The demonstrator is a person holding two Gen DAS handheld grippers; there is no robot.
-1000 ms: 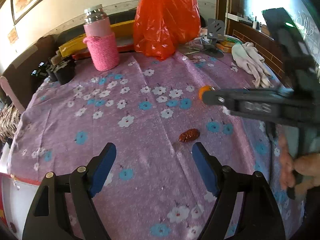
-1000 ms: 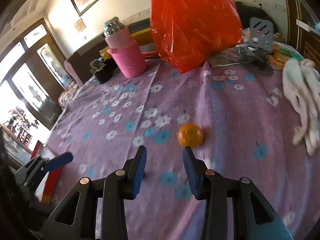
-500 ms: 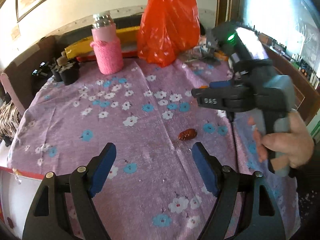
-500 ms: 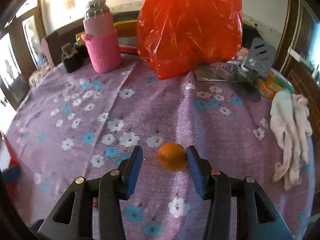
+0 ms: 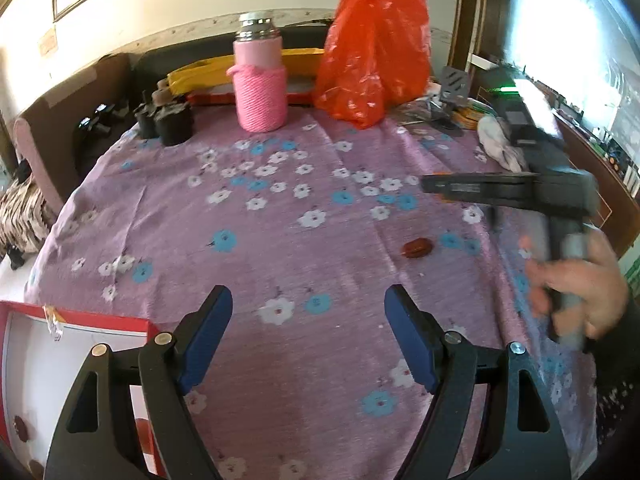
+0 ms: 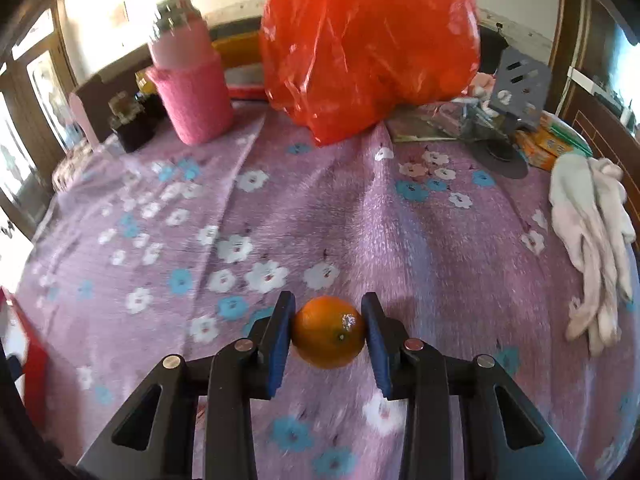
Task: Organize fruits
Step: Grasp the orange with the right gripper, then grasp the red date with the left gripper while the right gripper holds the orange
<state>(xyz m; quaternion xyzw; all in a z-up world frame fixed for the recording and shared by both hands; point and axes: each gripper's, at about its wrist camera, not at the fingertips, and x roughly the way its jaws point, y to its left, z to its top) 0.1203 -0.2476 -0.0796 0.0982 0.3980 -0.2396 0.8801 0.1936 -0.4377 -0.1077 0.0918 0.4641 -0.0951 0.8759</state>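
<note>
Right wrist: my right claw pinches the orange.
Left claw: spread, holding nothing.
Left: date on surface.

Each hand-held gripper has 2 black triangular-cutout fingers with blue pads and round silver screws. The right hand shows bare skin and a dark sleeve.

Probably home: floral tablecloth, sofa.
</note>
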